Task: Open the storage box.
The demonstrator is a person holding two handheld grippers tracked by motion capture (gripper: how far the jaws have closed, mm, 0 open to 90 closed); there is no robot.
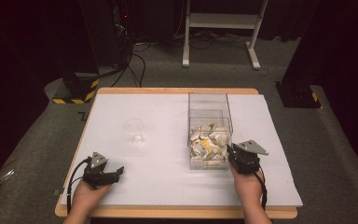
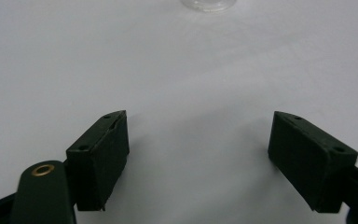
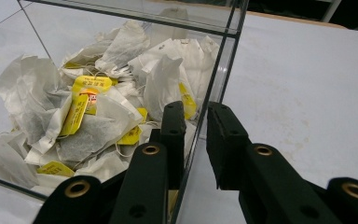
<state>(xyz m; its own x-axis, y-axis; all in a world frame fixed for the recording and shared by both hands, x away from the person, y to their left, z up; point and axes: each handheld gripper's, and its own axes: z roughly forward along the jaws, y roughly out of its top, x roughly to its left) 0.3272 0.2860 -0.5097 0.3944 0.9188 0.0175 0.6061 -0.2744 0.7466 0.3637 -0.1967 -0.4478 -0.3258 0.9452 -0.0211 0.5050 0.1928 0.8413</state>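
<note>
Right gripper (image 3: 196, 126): at the near right corner of the clear box (image 1: 208, 100), jaws clenched on its right wall, one jaw inside the box, the other outside on the table side.
Same gripper from above (image 1: 235, 154): it sits against the box's near right edge, held by the person's right hand (image 1: 248, 183).
Clear box: a tall transparent container, standing upright on the white table cover (image 1: 168, 177), right of the middle.
Tea bags (image 3: 93, 116): a loose heap of white paper bags with yellow tags, lying in the bottom of the box, some pressed against the glass beside the inner jaw.
Left gripper (image 2: 198, 154): jaws spread wide and released, nothing between them, low over the bare white cover.
Left gripper from above (image 1: 116, 172): near the front left of the table, in the person's left hand (image 1: 87, 195).
Small clear cup (image 1: 134, 131): upright on the cover, left of the box and well apart from it, beyond the left gripper.
</note>
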